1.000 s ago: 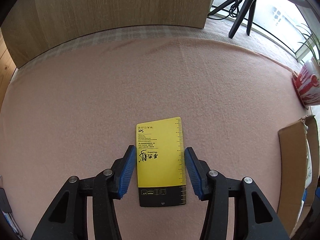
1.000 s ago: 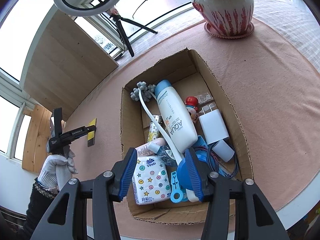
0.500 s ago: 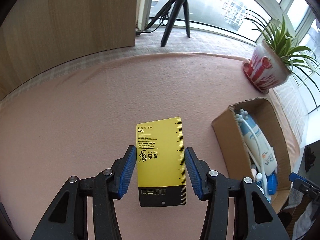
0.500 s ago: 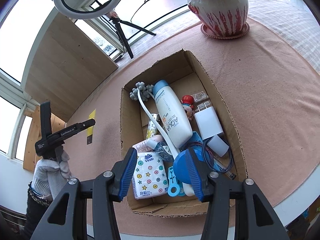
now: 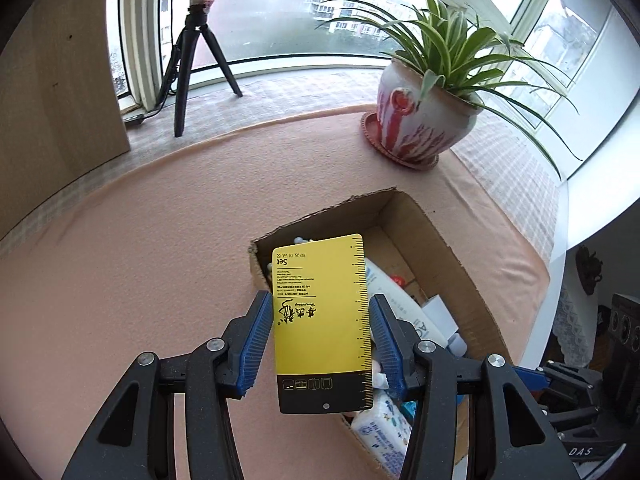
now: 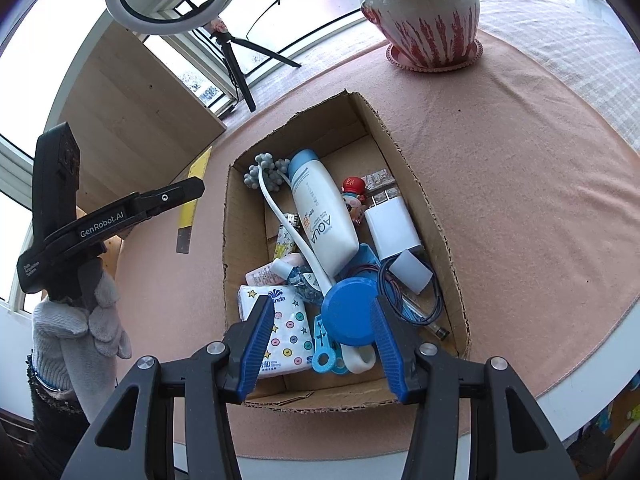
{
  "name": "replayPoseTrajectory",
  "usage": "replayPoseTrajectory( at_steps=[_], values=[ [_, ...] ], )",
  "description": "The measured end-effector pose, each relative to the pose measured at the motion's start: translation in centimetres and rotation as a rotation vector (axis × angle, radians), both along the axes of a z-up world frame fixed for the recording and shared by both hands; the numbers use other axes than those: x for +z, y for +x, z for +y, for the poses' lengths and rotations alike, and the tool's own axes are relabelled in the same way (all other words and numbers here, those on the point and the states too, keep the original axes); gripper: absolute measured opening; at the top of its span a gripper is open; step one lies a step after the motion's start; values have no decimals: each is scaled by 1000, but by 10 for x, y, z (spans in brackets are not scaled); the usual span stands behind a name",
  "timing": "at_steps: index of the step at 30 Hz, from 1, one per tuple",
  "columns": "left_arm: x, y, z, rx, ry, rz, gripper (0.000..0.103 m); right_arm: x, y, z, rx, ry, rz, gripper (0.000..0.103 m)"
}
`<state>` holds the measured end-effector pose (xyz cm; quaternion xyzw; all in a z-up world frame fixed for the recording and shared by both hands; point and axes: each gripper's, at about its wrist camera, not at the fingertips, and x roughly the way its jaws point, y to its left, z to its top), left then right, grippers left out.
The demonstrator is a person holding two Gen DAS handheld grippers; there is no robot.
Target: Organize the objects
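The left gripper (image 5: 318, 340) holds a yellow card (image 5: 322, 320) with a printed ruler edge and a black lower band. Its blue fingers (image 5: 256, 340) sit close against the card's two long sides, and the card is lifted off the pink tabletop (image 5: 140, 260). In the left wrist view the card hangs in front of the near-left corner of the cardboard box (image 5: 440, 232); in the right wrist view the same card (image 6: 192, 196) is seen edge-on, just left of the box (image 6: 420, 184) and not yet over its opening.

The step in hand looks like carrying the card to the box, which already holds a white lotion bottle (image 6: 324, 216), a white charger plug (image 6: 392, 224), a tissue pack (image 6: 280, 332), a blue round lid (image 6: 350, 312) and other small items.

The right gripper (image 6: 318, 344) hovers over the near end of the box with its fingers wide apart and nothing held between them; the lid and the tissue pack only show through the gap from below.

The next move probably calls for shifting the card further right until it is fully above the opening, lowering it a little, then spreading the fingers so it drops flat on the contents. The box is crowded, so a spot over the bottle or near the far wall seems safest. The potted plant (image 5: 424, 120) stands well apart at the far side.
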<state>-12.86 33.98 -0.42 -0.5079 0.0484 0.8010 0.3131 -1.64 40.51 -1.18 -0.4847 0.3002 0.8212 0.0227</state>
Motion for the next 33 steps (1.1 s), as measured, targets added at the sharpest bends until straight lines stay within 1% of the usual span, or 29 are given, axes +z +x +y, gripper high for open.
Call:
replayPoseTrajectory(
  at_steps=[6,12,13,14,15,16,20,25,29,33],
  values=[
    [-6,4,36,-40,-3,-13,53,3,4,5,-4,7,3,46],
    [-6,4,53,-53,-2,-7,54,3,9,11,-16,9,-3,46],
    [-5,5,55,-54,-2,-7,57,3,10,12,-18,9,-3,46],
    [-6,4,56,-55,-3,-12,72,3,10,13,-21,9,-4,46],
    [-5,4,57,-50,-2,-11,84,2,10,14,-24,8,-5,46],
    [-5,4,57,-46,-1,-5,86,2,10,16,-26,7,-6,46],
    [-4,1,54,-29,-14,-1,86,1,11,18,-26,7,-6,46],
    [-1,2,40,-6,-13,8,86,2,10,16,-20,7,-5,46],
    [1,4,19,29,-20,15,86,3,7,12,-11,9,-3,46],
    [4,9,-11,71,-29,31,86,7,1,2,6,13,6,46]
  ],
)
